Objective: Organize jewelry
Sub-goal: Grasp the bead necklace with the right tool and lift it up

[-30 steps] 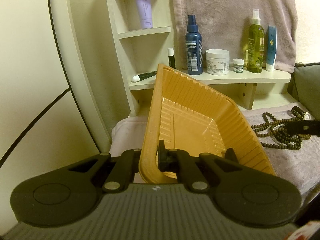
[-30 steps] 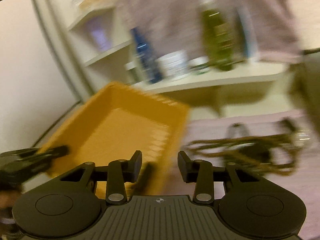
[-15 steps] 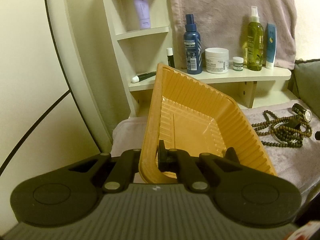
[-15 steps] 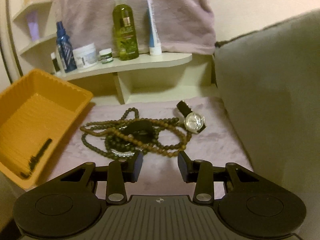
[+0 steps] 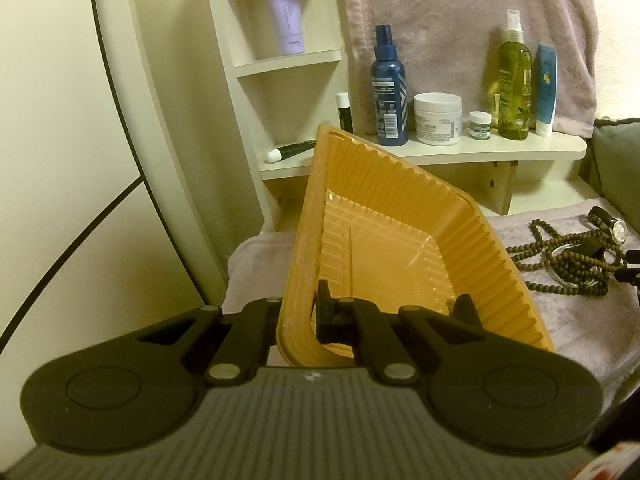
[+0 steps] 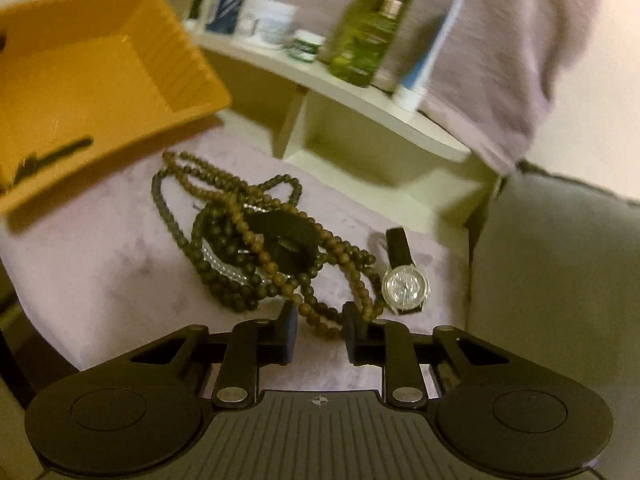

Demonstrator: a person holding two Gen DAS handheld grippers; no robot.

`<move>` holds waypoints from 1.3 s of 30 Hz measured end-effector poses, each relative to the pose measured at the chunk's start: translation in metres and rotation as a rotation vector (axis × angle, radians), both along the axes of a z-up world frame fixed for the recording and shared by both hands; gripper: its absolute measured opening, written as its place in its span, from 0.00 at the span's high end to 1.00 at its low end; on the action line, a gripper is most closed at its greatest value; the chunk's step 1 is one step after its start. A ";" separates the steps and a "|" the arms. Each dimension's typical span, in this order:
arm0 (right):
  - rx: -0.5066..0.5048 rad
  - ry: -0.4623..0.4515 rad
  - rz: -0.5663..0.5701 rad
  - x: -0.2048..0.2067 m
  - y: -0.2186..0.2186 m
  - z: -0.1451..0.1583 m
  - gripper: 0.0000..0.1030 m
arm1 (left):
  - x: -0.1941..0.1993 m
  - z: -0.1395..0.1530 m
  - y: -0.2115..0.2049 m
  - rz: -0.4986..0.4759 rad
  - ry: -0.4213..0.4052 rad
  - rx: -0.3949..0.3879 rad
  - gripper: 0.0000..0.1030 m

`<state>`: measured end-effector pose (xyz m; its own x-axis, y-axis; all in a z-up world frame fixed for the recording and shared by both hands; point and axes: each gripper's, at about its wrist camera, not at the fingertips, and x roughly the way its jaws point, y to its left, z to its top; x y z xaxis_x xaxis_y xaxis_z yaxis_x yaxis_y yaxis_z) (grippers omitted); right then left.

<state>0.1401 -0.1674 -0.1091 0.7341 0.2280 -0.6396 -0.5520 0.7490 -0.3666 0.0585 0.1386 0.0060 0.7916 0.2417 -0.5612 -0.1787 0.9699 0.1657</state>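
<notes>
My left gripper (image 5: 298, 320) is shut on the near rim of an orange ribbed tray (image 5: 400, 240) and holds it tilted over the purple cloth. The tray also shows at upper left in the right wrist view (image 6: 100, 80). A tangle of brown bead necklaces (image 6: 256, 240) with a black band (image 6: 288, 236) and a clear bracelet lies on the cloth. A silver-faced wristwatch (image 6: 404, 284) with a black strap lies to their right. My right gripper (image 6: 318, 328) is open, low over the nearest bead strand. The beads (image 5: 568, 256) and watch (image 5: 612, 226) show in the left wrist view.
A cream shelf (image 5: 460, 152) behind holds a blue bottle (image 5: 388, 92), white jar (image 5: 436, 118), small jar, green spray bottle (image 5: 514, 88) and blue tube. A purple towel (image 5: 460, 20) hangs above. A grey cushion (image 6: 560, 280) borders the cloth's right side.
My right gripper has dropped and moved forward toward the beads and watch, tilting to the right. The left gripper and tray have barely moved.
</notes>
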 end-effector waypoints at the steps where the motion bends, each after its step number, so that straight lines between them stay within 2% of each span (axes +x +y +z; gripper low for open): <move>1: -0.028 -0.006 0.022 0.000 0.002 -0.003 0.77 | 0.000 0.000 0.000 0.000 0.000 0.001 0.96; 6: -0.123 -0.054 0.111 -0.004 0.011 -0.013 0.81 | 0.000 0.000 0.000 0.003 0.001 0.000 0.96; 11: -0.164 -0.080 0.145 -0.005 0.015 -0.016 0.92 | 0.000 0.000 0.000 0.005 0.001 -0.003 0.96; 17: -0.095 -0.146 0.114 -0.017 0.009 0.005 0.94 | 0.000 0.000 0.001 0.004 0.000 -0.001 0.96; 28: 0.047 -0.304 0.087 -0.031 0.012 0.077 0.94 | 0.000 0.000 0.000 0.004 -0.005 -0.006 0.96; 39: 0.143 -0.412 0.153 -0.043 0.029 0.138 0.94 | -0.001 0.001 0.000 0.001 -0.007 -0.007 0.96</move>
